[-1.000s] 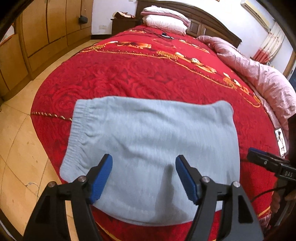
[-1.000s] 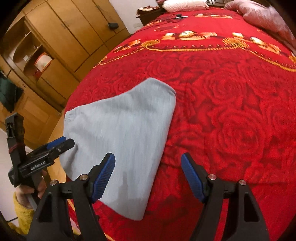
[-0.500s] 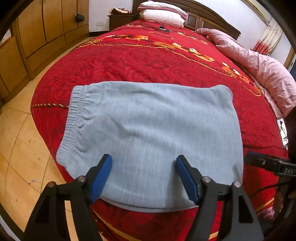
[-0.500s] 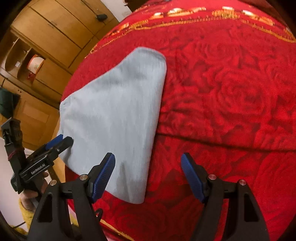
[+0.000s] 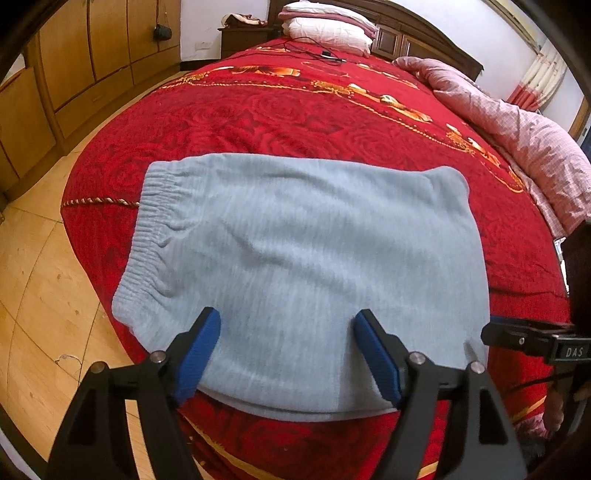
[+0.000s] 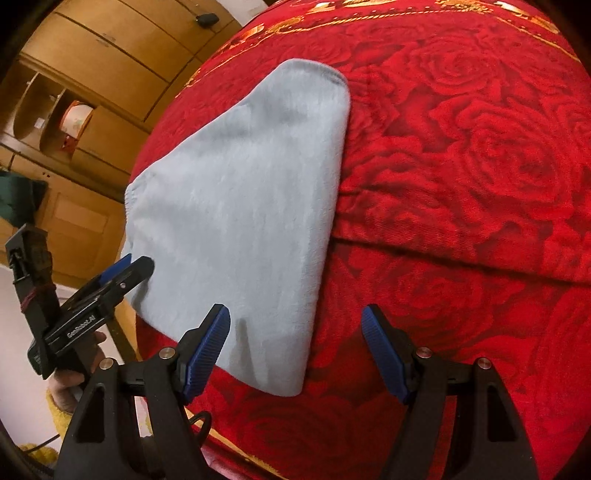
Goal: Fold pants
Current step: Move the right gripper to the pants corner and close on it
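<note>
The light blue pants (image 5: 303, 266) lie folded in a flat rectangle on the red rose bedspread (image 5: 295, 122), with the elastic waistband (image 5: 147, 225) at the left end. My left gripper (image 5: 288, 354) is open and hovers over the near edge of the pants, holding nothing. In the right wrist view the same pants (image 6: 243, 206) run along the bed's left edge. My right gripper (image 6: 295, 347) is open above the near right corner of the pants and the bedspread (image 6: 461, 184), holding nothing. Each view shows the other gripper at its side: the right one (image 5: 532, 339), the left one (image 6: 99, 291).
Pillows (image 5: 328, 26) and a dark headboard stand at the far end. A pink quilt (image 5: 517, 136) is heaped along the right side. Wooden wardrobes (image 5: 74, 70) line the left wall beyond a strip of wood floor (image 5: 40, 295). A hand (image 6: 70, 380) in a yellow sleeve holds the left gripper.
Both grippers have stayed open. The left wrist view has drawn slightly closer to the pants; the right wrist view has tilted downward toward the near corner. The pants have not moved.
</note>
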Motion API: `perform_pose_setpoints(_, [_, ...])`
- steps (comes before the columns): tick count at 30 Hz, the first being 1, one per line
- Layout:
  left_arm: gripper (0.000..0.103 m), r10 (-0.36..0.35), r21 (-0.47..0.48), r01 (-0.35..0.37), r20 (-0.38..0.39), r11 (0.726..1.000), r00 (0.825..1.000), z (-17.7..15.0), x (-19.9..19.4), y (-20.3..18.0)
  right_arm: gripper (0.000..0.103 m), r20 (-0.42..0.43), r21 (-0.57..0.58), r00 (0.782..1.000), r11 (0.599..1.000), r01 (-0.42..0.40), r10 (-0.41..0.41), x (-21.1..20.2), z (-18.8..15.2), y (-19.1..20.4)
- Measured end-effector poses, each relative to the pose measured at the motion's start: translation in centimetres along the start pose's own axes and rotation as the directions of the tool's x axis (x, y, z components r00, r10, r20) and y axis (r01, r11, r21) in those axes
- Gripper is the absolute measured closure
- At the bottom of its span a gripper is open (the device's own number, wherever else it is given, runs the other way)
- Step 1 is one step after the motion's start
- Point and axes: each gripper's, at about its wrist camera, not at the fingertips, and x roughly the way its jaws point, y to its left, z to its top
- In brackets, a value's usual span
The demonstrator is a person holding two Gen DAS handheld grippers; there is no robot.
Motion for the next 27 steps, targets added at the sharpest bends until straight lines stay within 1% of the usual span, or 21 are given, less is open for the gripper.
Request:
perform_pose_setpoints(7, [0.022,0.001,0.011,-0.001,-0.001,1.000,1.000,-0.1,0.2,-0.2,0.027,-0.038,-0.014,0.999,1.000,-0.017,0.016,1.5,0.3,0.9])
perform_pose_setpoints(15, [0.020,0.002,0.017,-0.002,0.001,1.000,1.000,-0.1,0.3,-0.3,0.028,-0.042,-0.010,0.999,0.999,-0.030,0.029,2.0,0.3,0.9])
perform_pose_setpoints(17, [0.020,0.003,0.017,-0.003,0.001,1.000,1.000,-0.1,0.3,-0.3,0.035,-0.035,-0.007,0.999,0.999,-0.039,0.039,2.0,0.3,0.8])
perform_pose_setpoints(18, [0.020,0.003,0.017,-0.003,0.001,1.000,1.000,-0.1,0.3,-0.3,0.042,-0.033,-0.005,0.998,0.999,-0.045,0.045,2.0,0.3,0.6])
perform_pose_setpoints(19, [0.020,0.004,0.017,-0.004,0.001,1.000,1.000,-0.1,0.3,-0.3,0.047,-0.032,-0.002,0.998,0.999,-0.054,0.054,2.1,0.3,0.6])
perform_pose_setpoints(21, [0.019,0.005,0.021,-0.005,0.001,1.000,1.000,-0.1,0.3,-0.4,0.053,-0.032,0.004,0.997,0.998,-0.067,0.067,2.0,0.3,0.3])
perform_pose_setpoints(22, [0.019,0.007,0.023,-0.007,0.001,1.000,1.000,-0.1,0.3,-0.4,0.059,-0.030,0.008,0.997,0.997,-0.076,0.076,2.0,0.3,0.1])
perform_pose_setpoints(26, [0.019,0.008,0.026,-0.008,0.002,1.000,1.000,-0.1,0.4,-0.4,0.070,-0.013,0.022,0.994,0.994,-0.104,0.104,1.7,0.3,-0.3])
perform_pose_setpoints(27, [0.019,0.008,0.026,-0.008,0.001,1.000,1.000,-0.2,0.4,-0.4,0.076,-0.008,0.023,0.994,0.994,-0.111,0.111,1.6,0.3,-0.4])
